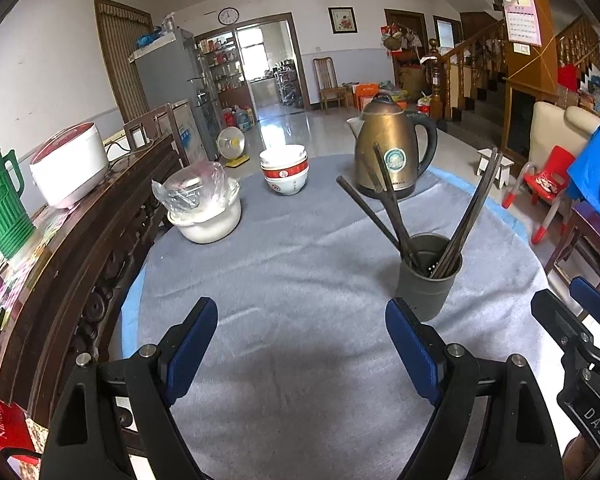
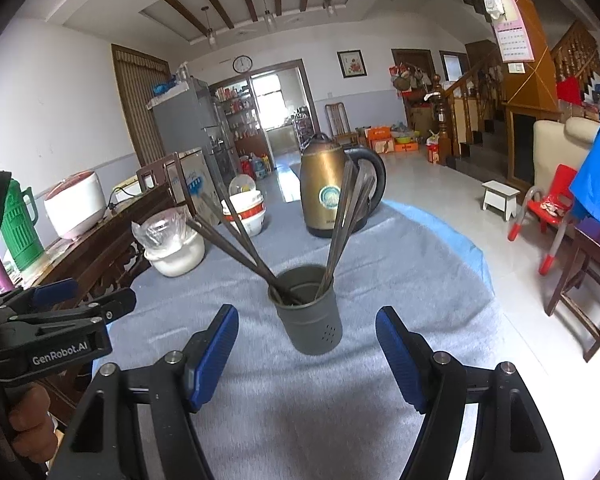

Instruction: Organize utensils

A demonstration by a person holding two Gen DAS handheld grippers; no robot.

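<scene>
**Round worktop, grey cloth, four items**

Round worktop [image 1: 300, 280] covered by grey fuzzy cloth, blue edge showing at the rim. Near right: dark grey utensil holder [image 1: 428, 280] upright, dark chopsticks [image 1: 384, 208] fanned out inside. Far right: brass-coloured electric kettle [image 1: 392, 152] on its base. Far centre: stacked red-and-white bowls [image 1: 285, 172]. Far left: white pot [image 1: 210, 216] with a plastic-wrapped item on top.

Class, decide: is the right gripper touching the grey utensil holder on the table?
Apart. The right wrist view shows the right gripper open, with bare grey cloth visible between each blue pad and the utensil holder, which stands ahead of the fingertips with the chopsticks in it.
</scene>
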